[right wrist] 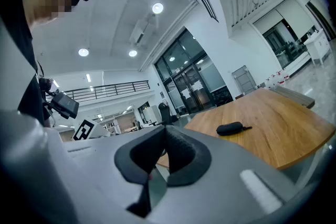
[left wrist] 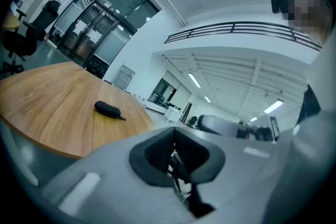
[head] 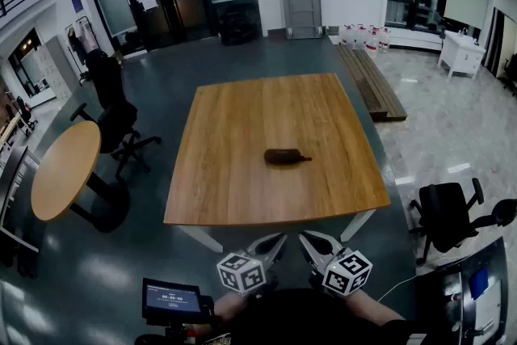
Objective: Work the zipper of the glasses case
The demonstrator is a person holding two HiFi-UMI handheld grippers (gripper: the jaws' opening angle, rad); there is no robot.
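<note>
A dark oval glasses case (head: 284, 157) lies near the middle of the square wooden table (head: 242, 190), its zipper pull sticking out to the right. Both gripper views show the case far off on the table: the case (left wrist: 107, 108) in the left one and the case (right wrist: 230, 128) in the right one. My left gripper (head: 277, 238) and right gripper (head: 305, 237) hang side by side below the table's near edge, well short of the case. Both are shut with nothing between the jaws, seen again as the left gripper (left wrist: 174, 136) and right gripper (right wrist: 165, 136).
A round wooden table (head: 65, 170) and a black office chair (head: 117, 121) stand to the left. Another black chair (head: 452, 214) is at the right. A small screen (head: 171, 300) sits at the lower left. Wooden planks (head: 371, 81) lie on the floor beyond the table.
</note>
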